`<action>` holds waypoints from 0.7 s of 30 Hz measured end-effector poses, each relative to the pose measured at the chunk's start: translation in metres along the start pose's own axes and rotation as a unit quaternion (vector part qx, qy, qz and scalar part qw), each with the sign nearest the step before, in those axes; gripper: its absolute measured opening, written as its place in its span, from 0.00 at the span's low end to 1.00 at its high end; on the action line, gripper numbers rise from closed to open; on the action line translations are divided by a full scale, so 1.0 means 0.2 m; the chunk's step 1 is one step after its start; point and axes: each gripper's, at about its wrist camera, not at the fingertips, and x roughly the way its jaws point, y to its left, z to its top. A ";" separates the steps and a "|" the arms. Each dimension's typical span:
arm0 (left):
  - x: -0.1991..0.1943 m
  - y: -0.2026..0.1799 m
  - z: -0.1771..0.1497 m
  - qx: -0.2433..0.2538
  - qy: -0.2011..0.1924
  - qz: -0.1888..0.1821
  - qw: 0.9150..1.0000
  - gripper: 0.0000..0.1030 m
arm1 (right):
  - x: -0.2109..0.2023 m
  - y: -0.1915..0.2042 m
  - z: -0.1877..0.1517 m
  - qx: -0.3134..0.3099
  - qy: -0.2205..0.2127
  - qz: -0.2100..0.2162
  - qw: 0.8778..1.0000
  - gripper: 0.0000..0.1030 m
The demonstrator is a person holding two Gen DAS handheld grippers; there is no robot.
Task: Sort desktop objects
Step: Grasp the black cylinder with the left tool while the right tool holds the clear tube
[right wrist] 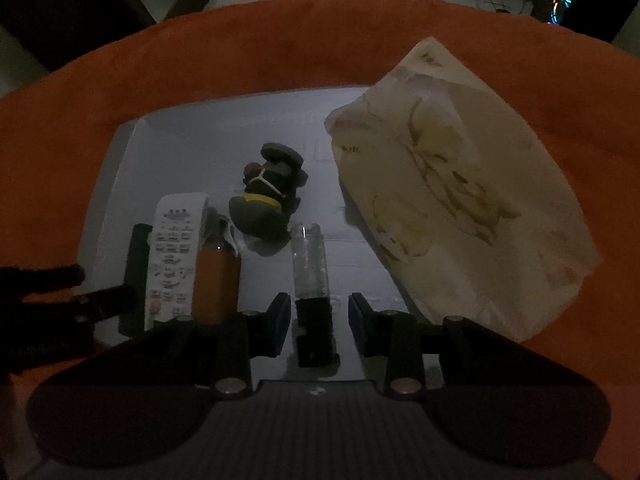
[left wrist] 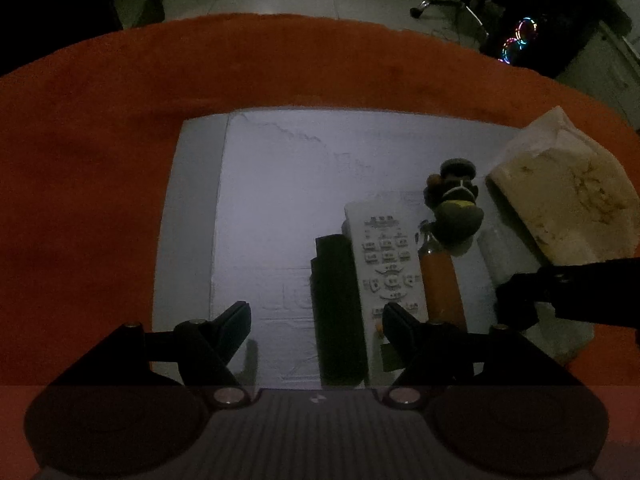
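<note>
Now, left to right on the white board (right wrist: 168,140): black bar (right wrist: 136,264), white remote (right wrist: 174,256), orange bottle (right wrist: 216,280), toy figure (right wrist: 268,196), clear tube (right wrist: 311,264), tissue pack (right wrist: 452,184). Both grippers gape, holding nothing. If the tube is next, right gripper (right wrist: 319,322) should straddle its dark cap squarely. Left gripper (left wrist: 316,326) hangs over the bar's near end; only its view shows the board's bare left half.

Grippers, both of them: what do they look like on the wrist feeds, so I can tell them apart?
The left gripper has black angular linkage arms, black finger pads and silver pivot bolts, on a grey ribbed body bearing a small white mark. The right gripper is built alike, but its pads look blue. No cables or sleeves show.
</note>
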 end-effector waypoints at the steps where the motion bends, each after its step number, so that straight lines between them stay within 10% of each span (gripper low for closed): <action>1: 0.00 0.00 0.00 0.000 0.000 0.002 1.000 0.68 | 0.00 0.00 0.00 0.001 -0.001 -0.002 1.000 0.35; 5: 0.04 0.01 0.02 0.000 0.008 0.002 1.000 0.48 | 0.01 0.00 0.00 -0.006 -0.003 -0.006 1.000 0.35; 16: 0.13 0.03 0.03 -0.029 0.023 -0.018 0.999 0.48 | 0.04 -0.03 -0.01 -0.005 0.002 -0.002 1.000 0.35; 21: 0.14 0.04 0.04 -0.039 0.026 -0.049 0.998 0.26 | 0.04 -0.01 -0.02 -0.023 -0.005 -0.012 1.000 0.32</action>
